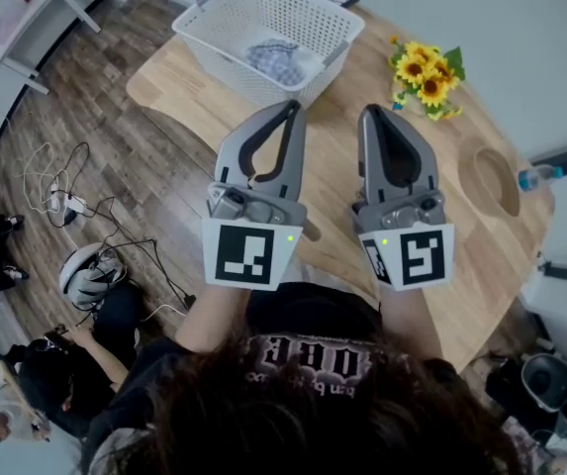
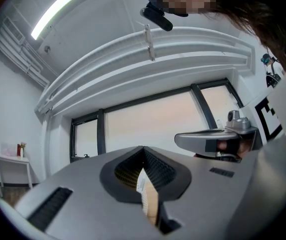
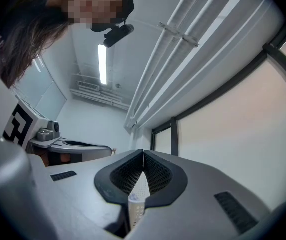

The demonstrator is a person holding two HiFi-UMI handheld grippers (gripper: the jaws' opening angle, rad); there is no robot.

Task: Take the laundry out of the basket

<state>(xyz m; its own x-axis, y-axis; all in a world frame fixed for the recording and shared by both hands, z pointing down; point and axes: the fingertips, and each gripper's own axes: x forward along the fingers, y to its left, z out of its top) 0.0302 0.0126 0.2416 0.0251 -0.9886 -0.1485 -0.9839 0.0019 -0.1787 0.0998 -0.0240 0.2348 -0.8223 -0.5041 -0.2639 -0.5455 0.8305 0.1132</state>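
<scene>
A white mesh laundry basket stands at the far end of the wooden table. A bluish patterned piece of laundry lies crumpled on its bottom. My left gripper and right gripper are held side by side over the near table edge, close to my chest, tips toward the basket and short of it. Both are shut with nothing between the jaws. The two gripper views face up at ceiling and windows: the left gripper and the right gripper each show pads pressed together.
A bunch of sunflowers lies on the table right of the basket, with a wooden bowl and a water bottle further right. On the floor at left are cables, a helmet and a white side table.
</scene>
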